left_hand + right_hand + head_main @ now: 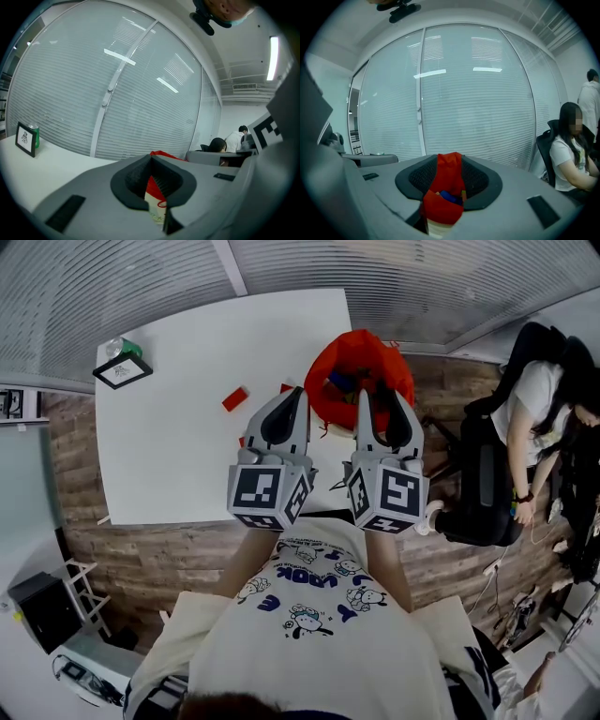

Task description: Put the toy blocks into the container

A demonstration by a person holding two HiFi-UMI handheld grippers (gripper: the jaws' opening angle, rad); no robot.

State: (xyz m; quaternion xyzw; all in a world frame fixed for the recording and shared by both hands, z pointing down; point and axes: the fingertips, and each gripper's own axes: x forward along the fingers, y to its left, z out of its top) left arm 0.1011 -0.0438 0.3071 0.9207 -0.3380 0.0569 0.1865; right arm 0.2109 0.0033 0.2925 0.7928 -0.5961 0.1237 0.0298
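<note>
Seen from above: a white surface (pixel 187 456) with the red container (pixel 352 357) at its right edge. The person stands at the near side, holding both tools out over it.

(a) Left tool (pixel 296 395): jaws brought together at the tips, pointing at the container's left flank. In the left gripper view the same tool (pixel 151 157) shows only a narrow slit between its pads, through which a strip of the container (pixel 152 187) is visible.

(b) Right tool (pixel 382 399): jaws apart, reaching over the near side of the container. In the right gripper view this tool (pixel 449 161) frames the container (pixel 440 206) in its gap. Whether the pads touch the red fabric cannot be told.

(c) Toy blocks: one red block (pixel 234 399) lies on the surface, left of the left tool and apart from it. A smaller red piece (pixel 286 387) lies just beside the left tool's tips. More blocks sit inside the container, among them a blue block (pixel 449 197).

(d) Far left corner of the surface: a framed picture (pixel 122 371) standing upright, with a green can (pixel 131 348) just behind it.

(e) Right of the surface: a seated person (pixel 544 427) on a dark chair, well apart from the tools.
</note>
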